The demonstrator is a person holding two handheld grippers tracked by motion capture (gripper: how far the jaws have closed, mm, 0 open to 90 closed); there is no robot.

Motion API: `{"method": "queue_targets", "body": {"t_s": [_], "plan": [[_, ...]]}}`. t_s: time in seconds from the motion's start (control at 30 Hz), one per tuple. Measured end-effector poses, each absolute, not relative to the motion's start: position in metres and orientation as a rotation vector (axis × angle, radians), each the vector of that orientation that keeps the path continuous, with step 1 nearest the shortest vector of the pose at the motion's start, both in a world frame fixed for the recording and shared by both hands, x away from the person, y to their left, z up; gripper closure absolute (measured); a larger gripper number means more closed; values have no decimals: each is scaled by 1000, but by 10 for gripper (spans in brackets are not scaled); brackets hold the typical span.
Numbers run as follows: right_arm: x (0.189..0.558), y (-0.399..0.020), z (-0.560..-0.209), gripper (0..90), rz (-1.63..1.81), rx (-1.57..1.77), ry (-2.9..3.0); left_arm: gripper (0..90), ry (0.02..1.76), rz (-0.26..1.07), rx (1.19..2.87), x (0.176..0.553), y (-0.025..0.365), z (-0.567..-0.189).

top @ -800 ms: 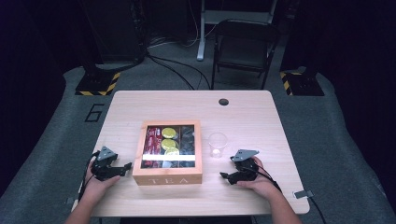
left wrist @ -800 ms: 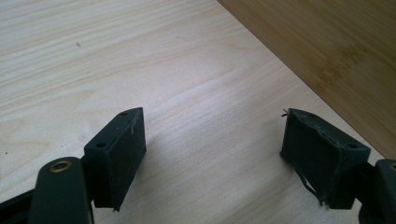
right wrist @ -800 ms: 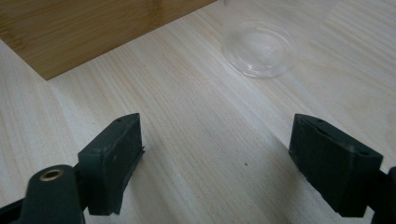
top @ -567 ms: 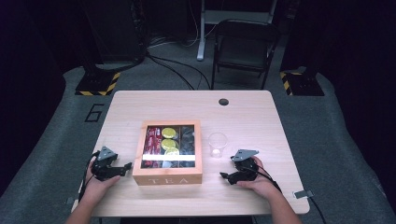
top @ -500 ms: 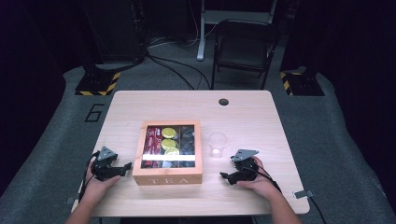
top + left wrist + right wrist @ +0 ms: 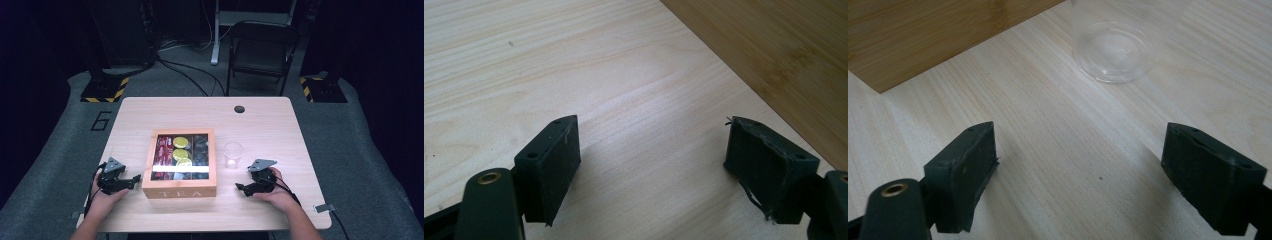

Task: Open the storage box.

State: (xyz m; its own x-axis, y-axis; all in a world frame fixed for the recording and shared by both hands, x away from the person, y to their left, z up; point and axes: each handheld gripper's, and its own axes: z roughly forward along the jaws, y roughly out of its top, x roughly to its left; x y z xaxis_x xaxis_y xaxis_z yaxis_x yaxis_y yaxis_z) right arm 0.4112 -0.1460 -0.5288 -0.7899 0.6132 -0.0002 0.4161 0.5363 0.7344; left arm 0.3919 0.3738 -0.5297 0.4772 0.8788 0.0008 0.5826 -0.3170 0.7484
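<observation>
Trouble, as I judge it, would come from the clear plastic cup (image 6: 233, 154): it looks light and stands just beyond my right gripper (image 6: 243, 188), beside the wooden tea box (image 6: 180, 191), so a careless forward sweep could tip it. My left gripper (image 6: 134, 179) rests low on the table (image 6: 280, 125) near the box's left side, jaws apart with nothing between them. The right one rests likewise, jaws wide apart over bare wood. Both point inward at the box, whose windowed lid is closed over packets.

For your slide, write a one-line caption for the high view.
Open grippers, left and right, flank a wooden tea box beside a clear cup.
</observation>
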Motion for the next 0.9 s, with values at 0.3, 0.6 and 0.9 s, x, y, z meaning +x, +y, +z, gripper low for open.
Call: {"method": "queue_targets", "body": {"t_s": [0.3,0.6,0.9], "plan": [[413,-148,-527,232,1105,883,2507,273,1236,522,1994,391,375,-528],[413,-145,-521,377,1083,891,2555,297,1245,483,1993,388,374,-519],[412,-146,-502,386,1158,950,2503,329,1287,428,1938,383,379,-501]]}}
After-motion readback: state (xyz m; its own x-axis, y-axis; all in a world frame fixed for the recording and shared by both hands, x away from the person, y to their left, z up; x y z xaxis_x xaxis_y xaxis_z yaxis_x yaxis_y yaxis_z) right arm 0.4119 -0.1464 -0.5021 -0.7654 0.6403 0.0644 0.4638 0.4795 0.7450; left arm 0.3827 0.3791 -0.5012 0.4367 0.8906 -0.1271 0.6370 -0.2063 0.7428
